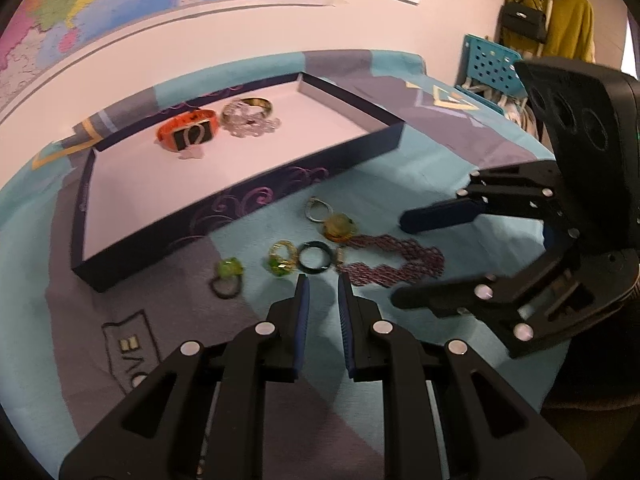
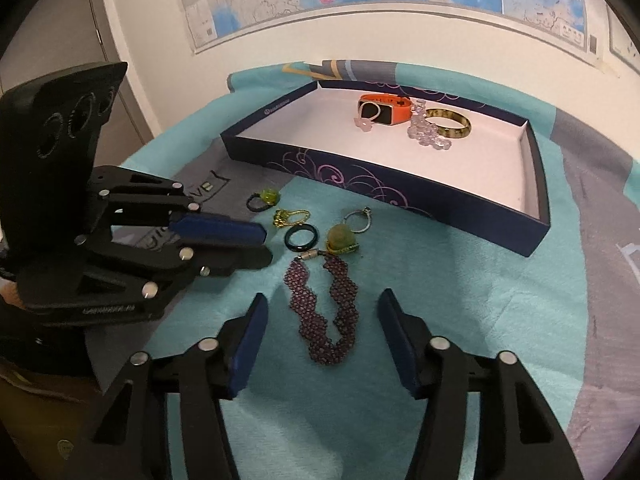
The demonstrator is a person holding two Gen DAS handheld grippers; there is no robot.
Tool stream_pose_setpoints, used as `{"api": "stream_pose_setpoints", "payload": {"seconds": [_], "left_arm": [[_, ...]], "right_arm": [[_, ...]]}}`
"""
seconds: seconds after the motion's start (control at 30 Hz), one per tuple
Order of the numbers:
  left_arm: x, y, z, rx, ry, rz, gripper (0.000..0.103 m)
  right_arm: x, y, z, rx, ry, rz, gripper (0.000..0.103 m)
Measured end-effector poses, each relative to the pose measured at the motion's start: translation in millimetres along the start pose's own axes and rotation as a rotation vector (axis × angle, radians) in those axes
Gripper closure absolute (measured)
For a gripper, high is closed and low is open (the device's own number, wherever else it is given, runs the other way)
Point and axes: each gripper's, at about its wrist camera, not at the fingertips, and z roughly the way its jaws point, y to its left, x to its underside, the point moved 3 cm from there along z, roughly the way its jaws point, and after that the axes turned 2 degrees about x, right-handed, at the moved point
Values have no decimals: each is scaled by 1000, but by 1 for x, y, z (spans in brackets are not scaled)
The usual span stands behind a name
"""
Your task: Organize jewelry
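Two matching black hand-held tools with blue finger pads

The left tool (image 1: pixel 323 282) and the right tool (image 2: pixel 322 300) share one build: matte black, angular plastic linkage arms with triangular cut-outs, joined by round silver pins at each pivot. Each finger carries a flat, deep blue pad (image 1: pixel 303 300) on its inner face, finely ribbed along the edge. Seen from the other side, each tool has a tall black plate behind the linkage, pierced by three round recessed holes in a row. Pale embossed lettering runs along the lower bar of the left tool, too small to read. A sliver of bare skin (image 2: pixel 12 296) shows behind that tool's body.
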Motion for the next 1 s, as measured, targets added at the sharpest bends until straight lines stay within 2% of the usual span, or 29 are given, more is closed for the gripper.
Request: {"api": "stream_pose_setpoints", "payload": {"seconds": [0.17,0.23,0.3,0.33,0.53,0.57,0.6,0.73,1.0], "left_arm": [[-4,2,10,2,23,-18,86],[-6,7,11,-11,22,-39,79],[-8,10,13,-18,24,-48,76],[-9,10,13,-18,24,-48,75],[-17,7,20,-32,27,-25,72],[-17,7,21,-32,27,-24,73],[-18,7,22,-33,28,-24,73],[-16,6,21,-48,28,-21,80],[-10,3,15,-31,23,-29,80]], "right_arm": [[1,-6,-1,30,0,11,69],[1,-9,-2,39,0,17,76],[1,-11,-2,39,0,21,88],[1,-13,-3,32,0,28,89],[2,-15,-6,13,-5,44,92],[3,-15,-6,8,-7,46,98],[3,-15,-7,-2,-10,52,99],[1,-18,-12,-24,-22,74,99],[-5,-26,-27,-80,-72,123,99]]}}
